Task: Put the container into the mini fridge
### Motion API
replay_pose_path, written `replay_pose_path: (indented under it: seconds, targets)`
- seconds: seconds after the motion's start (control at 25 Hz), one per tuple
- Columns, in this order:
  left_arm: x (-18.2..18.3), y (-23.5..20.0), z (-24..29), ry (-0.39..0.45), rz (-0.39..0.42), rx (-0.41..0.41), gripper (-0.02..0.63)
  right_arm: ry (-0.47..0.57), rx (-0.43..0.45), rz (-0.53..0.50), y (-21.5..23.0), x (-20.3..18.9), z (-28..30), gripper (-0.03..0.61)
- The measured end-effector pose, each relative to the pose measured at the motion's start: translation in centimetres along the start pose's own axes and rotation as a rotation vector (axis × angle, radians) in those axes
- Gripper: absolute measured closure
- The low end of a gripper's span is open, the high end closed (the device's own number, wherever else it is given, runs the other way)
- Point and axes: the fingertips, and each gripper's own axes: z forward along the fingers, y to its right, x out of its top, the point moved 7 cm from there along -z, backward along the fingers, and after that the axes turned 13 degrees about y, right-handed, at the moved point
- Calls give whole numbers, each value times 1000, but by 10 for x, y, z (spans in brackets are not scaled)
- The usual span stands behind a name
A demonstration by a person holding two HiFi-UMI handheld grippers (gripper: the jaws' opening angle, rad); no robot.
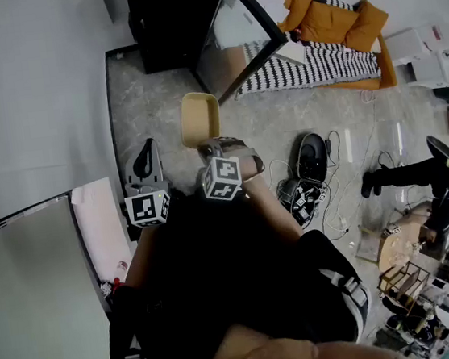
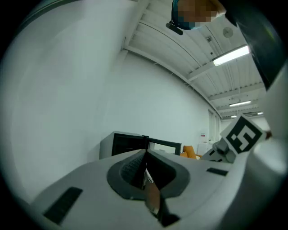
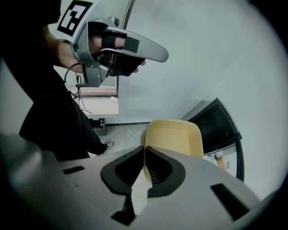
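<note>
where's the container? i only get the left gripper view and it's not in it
Observer: In the right gripper. Its jaws are shut on the rim of the container, which stands on edge.
Operator: is it in the fridge yet
Observer: No. The head view shows it held above the floor, short of the fridge.
</note>
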Motion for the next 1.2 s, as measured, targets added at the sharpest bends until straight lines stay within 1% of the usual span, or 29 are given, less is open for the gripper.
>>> replay_pose_path:
  seconds: [0.4, 0.64, 0.88, 1.04, 1.2]
  targets:
    - [-1, -5, 4, 3, 0, 3, 609, -9, 8, 3, 2, -3, 6, 566]
    - [-1, -9, 5, 6, 3, -6, 609, 14, 6, 25, 4, 3, 10, 566]
    - [1, -23, -2, -3, 3, -8, 609, 13, 3, 22, 3, 16, 20, 566]
    - [-2, -42, -9, -2, 15, -24, 608, 5, -6, 31, 3, 31, 28, 566]
    - [5, -60, -13, -14, 1, -32, 608, -2, -19, 48, -1, 47, 39, 566]
